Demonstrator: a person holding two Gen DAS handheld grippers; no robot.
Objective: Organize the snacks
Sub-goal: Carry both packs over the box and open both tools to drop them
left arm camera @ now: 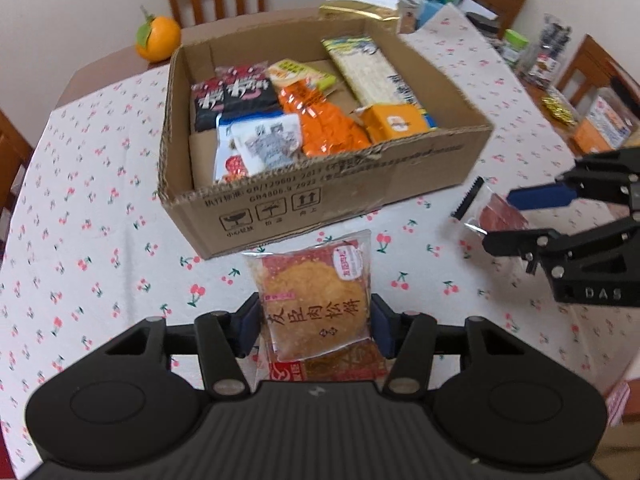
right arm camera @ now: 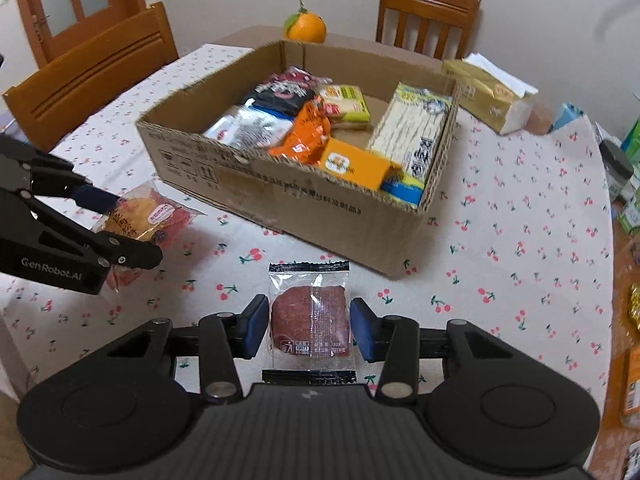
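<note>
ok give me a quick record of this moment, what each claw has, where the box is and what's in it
left claw: shut on pork floss cake packet, held short of the box's near wall
right claw: pads flank clear meat snack packet; contact unclear
cardboard box: open-topped, on the cherry-print tablecloth, beyond both claws
box contents: several snack packs, among them an orange bag and a noodle pack
behind box: orange fruit

Second pastry packet (left arm camera: 332,368) half hidden under top one, far clutter (left arm camera: 552,52) blurred
</note>
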